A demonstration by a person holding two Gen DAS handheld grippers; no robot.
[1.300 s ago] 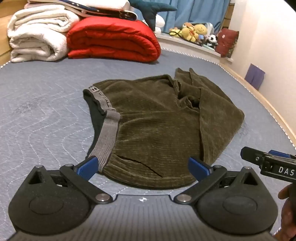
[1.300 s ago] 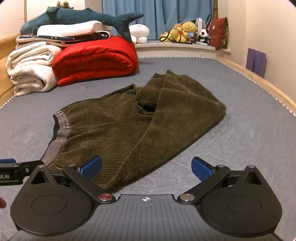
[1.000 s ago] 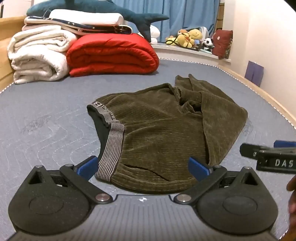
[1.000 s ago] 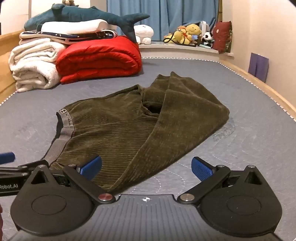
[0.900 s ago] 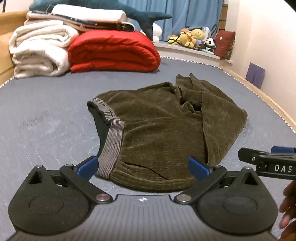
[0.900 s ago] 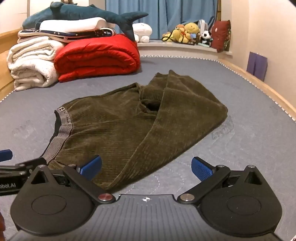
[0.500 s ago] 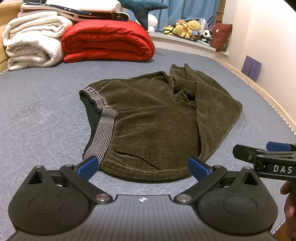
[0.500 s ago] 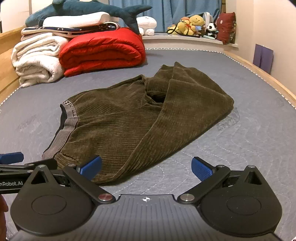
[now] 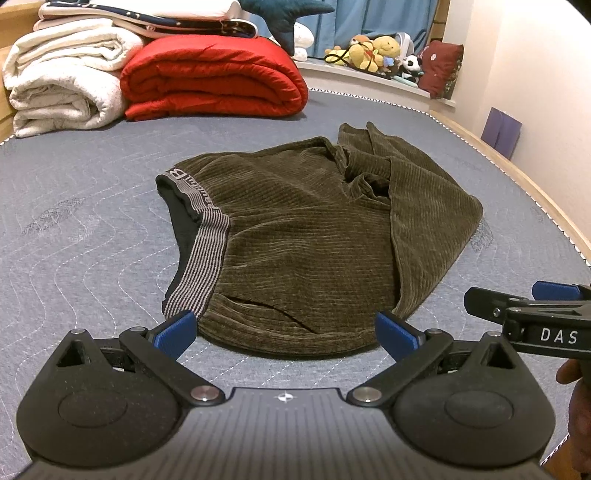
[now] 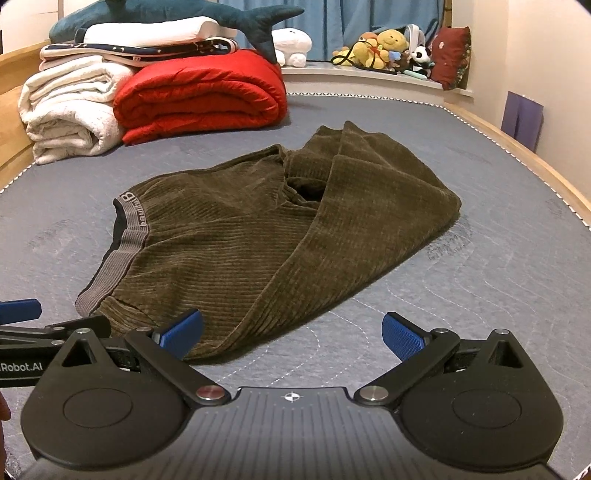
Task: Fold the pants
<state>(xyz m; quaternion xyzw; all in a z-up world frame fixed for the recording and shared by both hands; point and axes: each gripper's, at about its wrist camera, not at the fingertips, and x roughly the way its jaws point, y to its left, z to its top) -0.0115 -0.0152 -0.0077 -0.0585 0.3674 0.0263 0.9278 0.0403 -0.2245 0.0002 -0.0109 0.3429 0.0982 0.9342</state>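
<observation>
The olive corduroy pants (image 9: pixel 303 236) lie bunched in the middle of the grey mattress (image 9: pixel 74 258); thick and soft, they should drape heavily, so the striped waistband (image 9: pixel 201 266) or near hem looks the firmest hold. Left gripper (image 9: pixel 286 328) and right gripper (image 10: pixel 291 328) both hover spread wide and empty; only the left view shows the waistband's dark lining, only the right the shark toy (image 10: pixel 166 14) whole
</observation>
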